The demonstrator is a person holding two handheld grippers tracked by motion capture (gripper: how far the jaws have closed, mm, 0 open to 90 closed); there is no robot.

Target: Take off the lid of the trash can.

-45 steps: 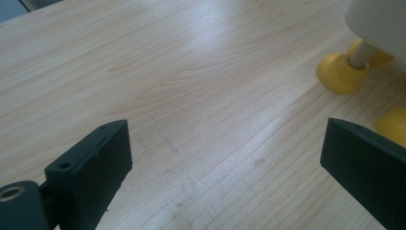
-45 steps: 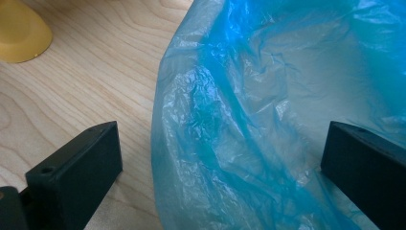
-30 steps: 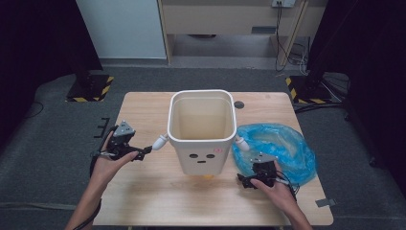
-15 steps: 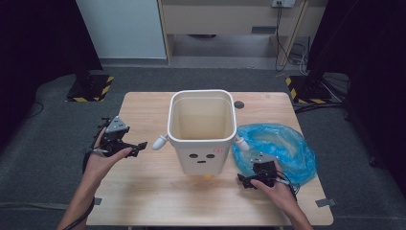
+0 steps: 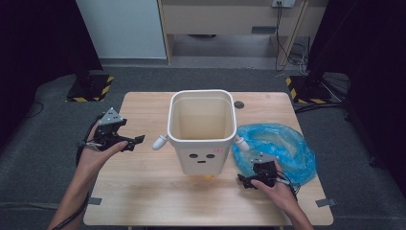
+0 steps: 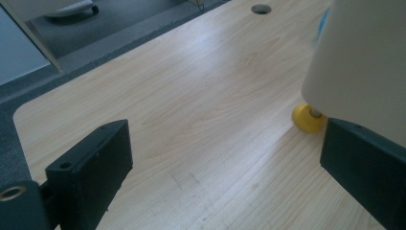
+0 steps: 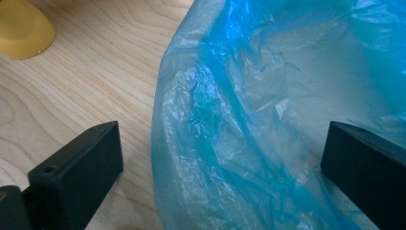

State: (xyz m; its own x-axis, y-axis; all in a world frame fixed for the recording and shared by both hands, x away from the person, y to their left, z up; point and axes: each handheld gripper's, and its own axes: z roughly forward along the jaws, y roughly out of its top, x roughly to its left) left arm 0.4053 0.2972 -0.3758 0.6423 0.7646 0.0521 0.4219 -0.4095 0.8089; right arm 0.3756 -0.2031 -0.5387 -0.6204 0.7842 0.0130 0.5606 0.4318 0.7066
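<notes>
**Left gripper drawn back from bin; right gripper set at the bag**

High view: The white bin (image 5: 202,132) is seen upright mid-table, with small arm-like knobs on its sides and a face on its front. The blue bag (image 5: 280,146) is spread flat on the table (image 5: 143,191) just right of the bin. One second ago the left gripper (image 5: 139,140) was at the bin's left knob; it is now held off the table's left edge, apart from the bin. The right gripper (image 5: 243,181) is unchanged at the bag's near edge.

Left gripper view: Jaws are seen spread wide with nothing between them; the bin's yellow foot (image 6: 306,119) lies ahead.

Right gripper view: Jaws are spread wide, and the bag's crumpled edge lies between them, not pinched.

Judgement: the bin appears released; bag pick-up for lining is likely next.
</notes>
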